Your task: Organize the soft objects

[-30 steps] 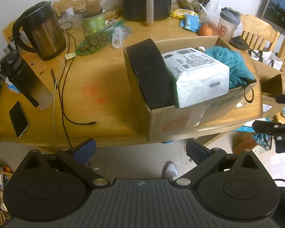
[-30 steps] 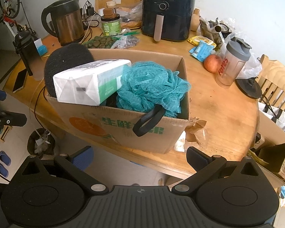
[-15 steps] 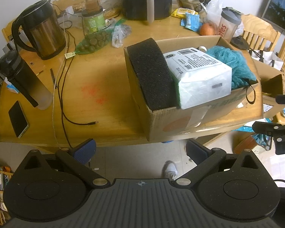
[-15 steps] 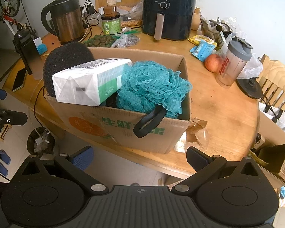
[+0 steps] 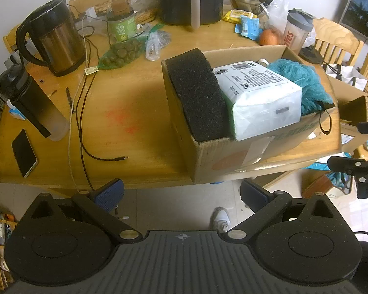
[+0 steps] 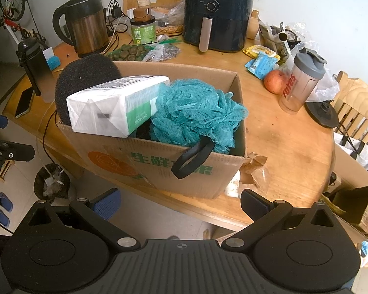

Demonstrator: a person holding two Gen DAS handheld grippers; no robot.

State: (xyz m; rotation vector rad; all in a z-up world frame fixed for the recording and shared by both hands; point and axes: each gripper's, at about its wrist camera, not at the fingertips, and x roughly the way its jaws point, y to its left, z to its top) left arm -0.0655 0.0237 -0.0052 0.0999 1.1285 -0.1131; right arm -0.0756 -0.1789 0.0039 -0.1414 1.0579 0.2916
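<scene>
A corrugated cardboard box point(image 6: 159, 166) holds a coarse black sponge point(image 5: 198, 95), glossy tissue pack point(image 6: 115, 105) and frilly teal loofah point(image 6: 196, 112); the left tool point(image 5: 181, 193) and right tool point(image 6: 180, 199) hover wide, empty.

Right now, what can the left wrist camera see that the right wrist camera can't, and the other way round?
Only the left wrist view shows the loose cable end on the table, the red stain on the wood, and a shoe on the floor.

Only the right wrist view shows the green print on the cardboard box front, the black loop handle, and the bicycle by the wall.

Both show the black sponge, white tissue pack, teal bath pouf, kettle and air fryer, with each gripper's jaws open.
</scene>
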